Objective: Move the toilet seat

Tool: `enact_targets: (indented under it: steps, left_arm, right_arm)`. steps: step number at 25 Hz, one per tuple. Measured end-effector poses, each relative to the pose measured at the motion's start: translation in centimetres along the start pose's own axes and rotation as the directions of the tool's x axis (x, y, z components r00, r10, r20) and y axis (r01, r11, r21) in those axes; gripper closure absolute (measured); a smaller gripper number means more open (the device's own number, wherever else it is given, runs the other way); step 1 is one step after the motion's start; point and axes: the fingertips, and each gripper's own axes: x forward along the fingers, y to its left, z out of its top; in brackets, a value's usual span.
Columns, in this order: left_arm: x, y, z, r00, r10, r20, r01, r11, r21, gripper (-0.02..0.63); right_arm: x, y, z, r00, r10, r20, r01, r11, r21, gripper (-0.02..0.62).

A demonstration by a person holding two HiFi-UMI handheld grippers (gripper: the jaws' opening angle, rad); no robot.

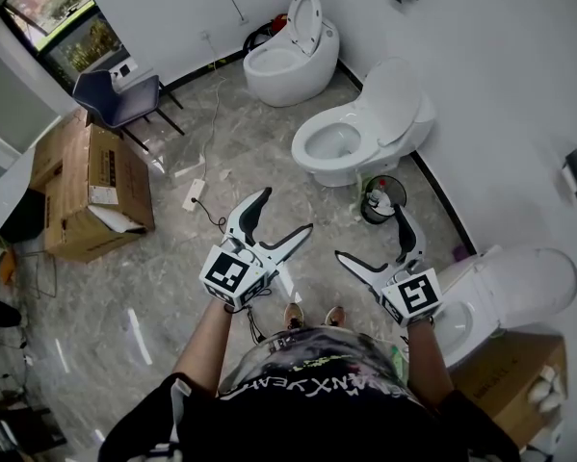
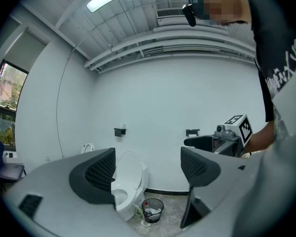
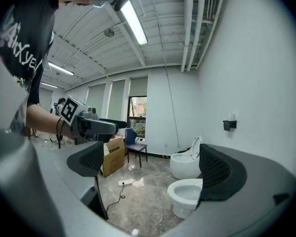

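Note:
Three white toilets line the right wall. The middle toilet (image 1: 338, 142) has its lid (image 1: 389, 99) raised; it also shows between the jaws as the toilet (image 2: 128, 184) and toilet (image 3: 186, 195). The far egg-shaped toilet (image 1: 288, 61) has its seat up too. The nearest toilet (image 1: 510, 292) has its lid down, just right of my right gripper (image 1: 370, 231). My left gripper (image 1: 287, 210) is held beside it, well short of the middle toilet. Both grippers stand open with nothing between their jaws, as the left gripper (image 2: 148, 169) and right gripper (image 3: 150, 169) show.
A black waste bin (image 1: 382, 198) stands beside the middle toilet. On the floor lie a power strip with cable (image 1: 194, 193) and a large cardboard box (image 1: 91, 191); a blue chair (image 1: 124, 94) is behind it. Another box (image 1: 505, 373) sits at lower right.

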Motion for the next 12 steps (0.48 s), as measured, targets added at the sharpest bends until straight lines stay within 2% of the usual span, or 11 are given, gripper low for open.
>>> enact_targets:
  steps: [12]
  left_arm:
    - [0.5,-1.2,0.1,1.000,0.006,0.000,-0.006,1.000,0.002,0.198]
  right_arm:
    - [-1.1,-0.8,-0.1,1.000,0.000,0.028,0.000,1.000,-0.012,0.011]
